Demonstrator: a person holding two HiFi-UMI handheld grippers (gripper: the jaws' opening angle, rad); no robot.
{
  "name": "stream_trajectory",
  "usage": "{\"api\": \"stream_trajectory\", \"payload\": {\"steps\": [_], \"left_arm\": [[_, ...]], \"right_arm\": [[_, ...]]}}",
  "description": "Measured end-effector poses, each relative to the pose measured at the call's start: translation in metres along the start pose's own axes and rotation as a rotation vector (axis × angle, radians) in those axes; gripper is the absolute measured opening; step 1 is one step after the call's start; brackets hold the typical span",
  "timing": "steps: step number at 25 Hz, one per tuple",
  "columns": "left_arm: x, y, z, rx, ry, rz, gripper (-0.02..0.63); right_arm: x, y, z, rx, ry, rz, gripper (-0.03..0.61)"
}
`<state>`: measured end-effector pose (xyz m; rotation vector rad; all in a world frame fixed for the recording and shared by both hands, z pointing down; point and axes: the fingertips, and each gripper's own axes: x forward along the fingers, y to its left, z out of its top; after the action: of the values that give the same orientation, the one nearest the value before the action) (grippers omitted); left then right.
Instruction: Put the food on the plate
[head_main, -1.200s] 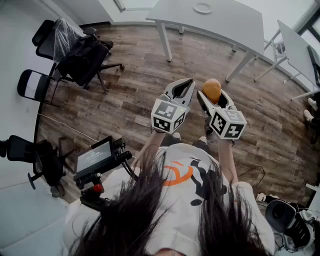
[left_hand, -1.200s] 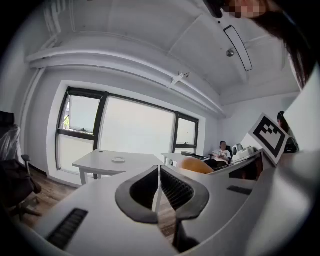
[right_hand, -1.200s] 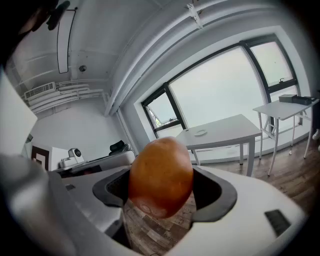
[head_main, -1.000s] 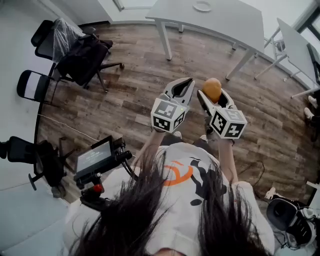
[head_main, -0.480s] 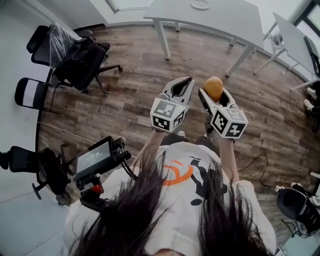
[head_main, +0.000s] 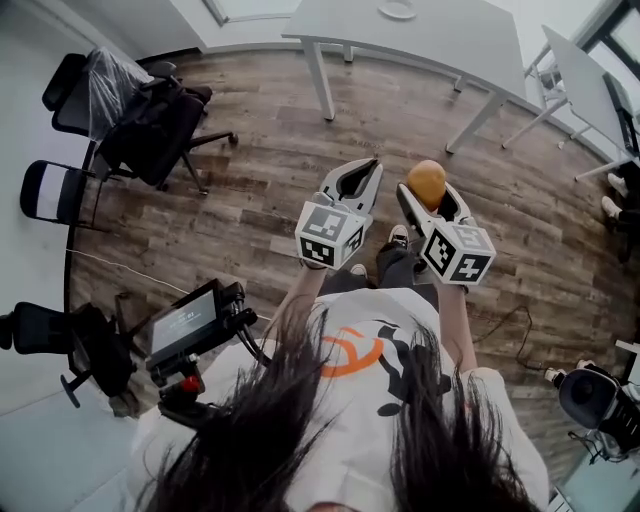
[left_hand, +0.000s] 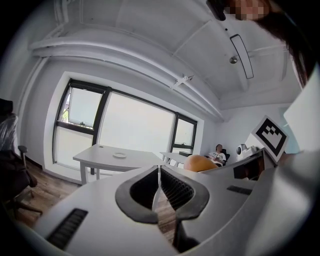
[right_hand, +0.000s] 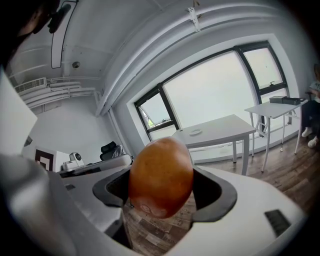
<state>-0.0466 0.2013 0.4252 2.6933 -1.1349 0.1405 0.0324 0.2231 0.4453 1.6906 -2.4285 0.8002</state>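
An orange, egg-shaped fruit (head_main: 427, 181) sits between the jaws of my right gripper (head_main: 428, 197), which is shut on it and held at chest height above the wood floor. In the right gripper view the fruit (right_hand: 160, 172) fills the middle and hides the jaw tips. My left gripper (head_main: 370, 167) is just to its left, shut and holding nothing; its pads (left_hand: 170, 186) meet in the left gripper view. A small white plate (head_main: 397, 10) lies on the grey table (head_main: 450, 40) ahead, also visible as the plate (left_hand: 119, 155) and the plate (right_hand: 195, 132).
Office chairs (head_main: 150, 110) draped with dark cloth and plastic stand at the left. A second white table (head_main: 590, 70) is at the far right, with someone's shoes (head_main: 612, 208) beside it. A monitor rig (head_main: 190, 325) hangs at my left side. Gear (head_main: 590, 395) lies on the floor at the lower right.
The view has shifted towards the table as the person walks forward; a foot now shows between the grippers. Both grippers keep their pose, the right still shut on the fruit.
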Motion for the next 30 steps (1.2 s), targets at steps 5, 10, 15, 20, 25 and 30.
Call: {"api": "stream_trajectory", "payload": {"steps": [5,10,15,20,25,30], "left_arm": [[0.016,0.010,-0.002,-0.005,0.011,0.006,0.006],[0.046,0.035,0.007,0.008,0.015,0.033,0.006],[0.088,0.063,0.023,-0.004,-0.004,0.073,0.006],[0.138,0.076,0.039,-0.008,-0.007,0.085,0.006],[0.150,0.085,0.054,-0.007,-0.038,0.105,0.006],[0.215,0.106,0.056,-0.009,-0.013,0.139,0.006]], "right_arm": [[0.019,-0.005,0.006,0.000,0.009,0.021,0.361],[0.054,-0.025,0.022,0.008,0.016,0.039,0.362],[0.092,-0.052,0.051,-0.002,0.023,0.062,0.362],[0.129,-0.082,0.085,-0.016,0.037,0.086,0.362],[0.144,-0.082,0.100,-0.037,0.038,0.119,0.362],[0.191,-0.130,0.124,-0.015,0.060,0.150,0.362]]}}
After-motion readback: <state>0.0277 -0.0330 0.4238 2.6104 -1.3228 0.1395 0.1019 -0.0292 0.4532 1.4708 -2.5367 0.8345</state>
